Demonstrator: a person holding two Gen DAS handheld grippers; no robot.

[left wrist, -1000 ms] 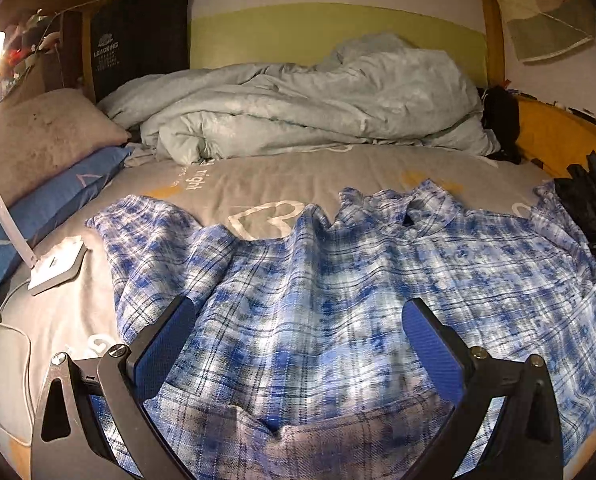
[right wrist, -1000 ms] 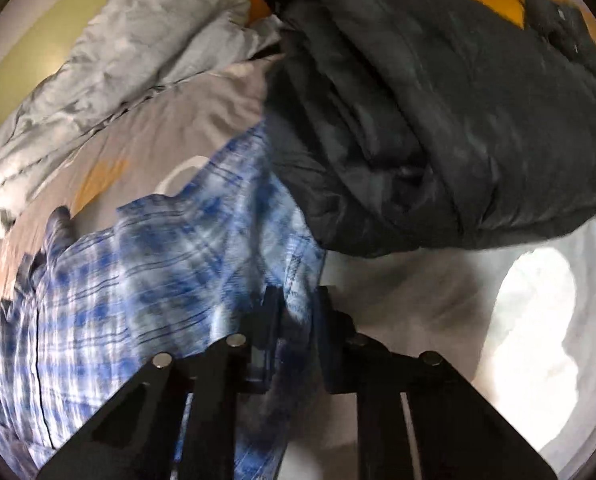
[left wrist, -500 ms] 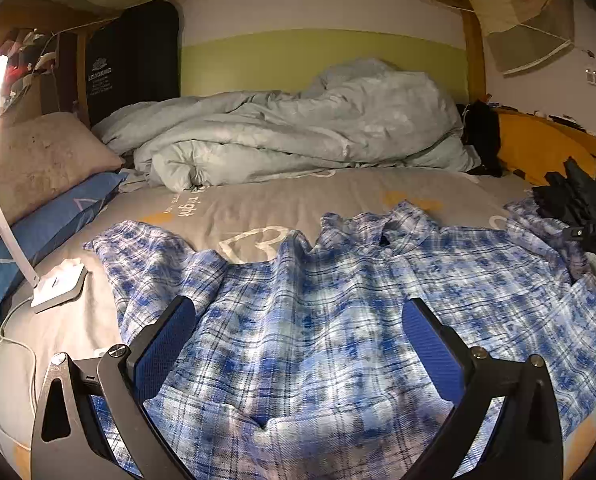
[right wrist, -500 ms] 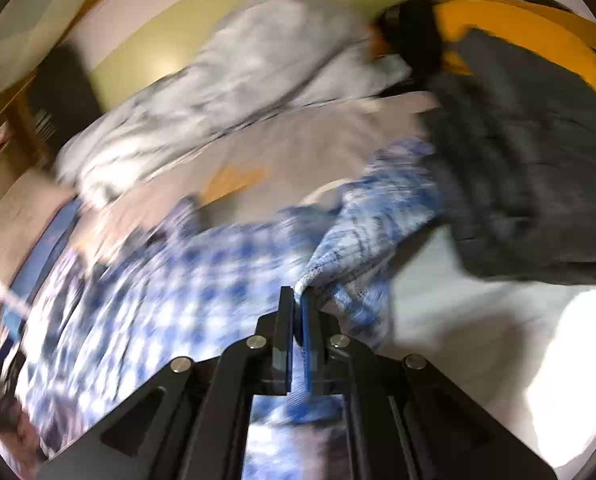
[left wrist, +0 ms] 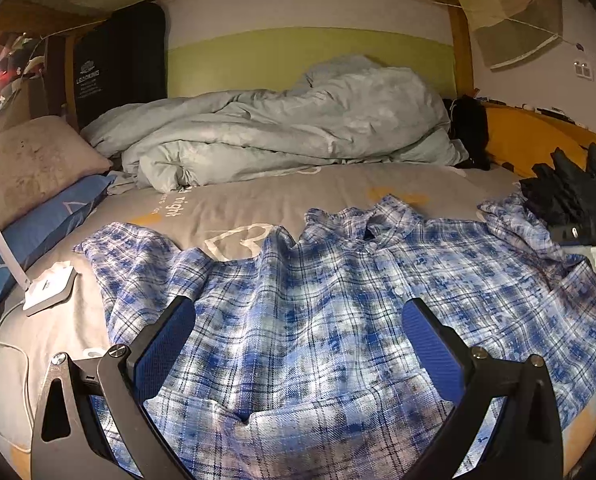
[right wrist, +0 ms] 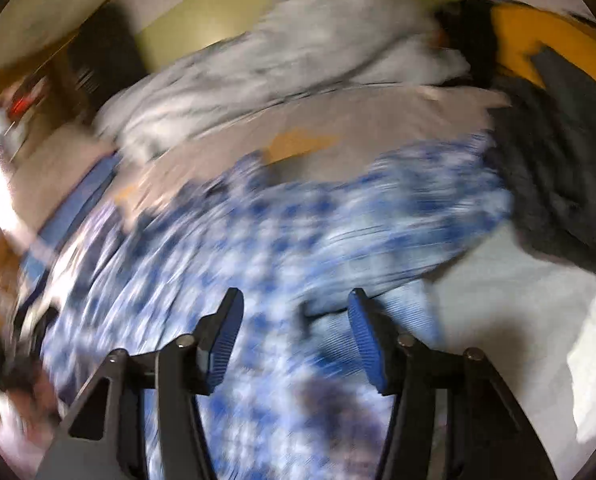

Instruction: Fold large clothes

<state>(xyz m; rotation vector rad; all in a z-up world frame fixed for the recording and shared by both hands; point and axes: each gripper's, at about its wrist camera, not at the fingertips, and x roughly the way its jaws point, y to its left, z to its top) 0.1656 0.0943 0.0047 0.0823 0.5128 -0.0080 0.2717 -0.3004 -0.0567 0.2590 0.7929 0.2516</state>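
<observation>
Blue plaid shirt (left wrist: pixel 337 300) spread flat on bed (left wrist: pixel 298 200), left tool (left wrist: pixel 298 344) spread wide above hem, right tool (right wrist: pixel 294 320) just opened, nothing pinched, grey duvet (left wrist: pixel 278 132) bunched beyond, bare sheet between.

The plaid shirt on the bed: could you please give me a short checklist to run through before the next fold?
1. Right tool clear of cloth: ok; its jaws have just been opening and nothing is pinched between them.
2. Left tool free: ok; jaws wide apart above the plaid shirt, no cloth between the pads.
3. Shirt flat: not ok; a raised ridge runs down the front, and the sleeve near the lamp base is rumpled.
4. Sleeve by the dark jacket free: cannot tell; its end lies bunched against the jacket.
5. Room on the bed sheet beyond the collar: ok; bare up to the grey duvet.
</observation>
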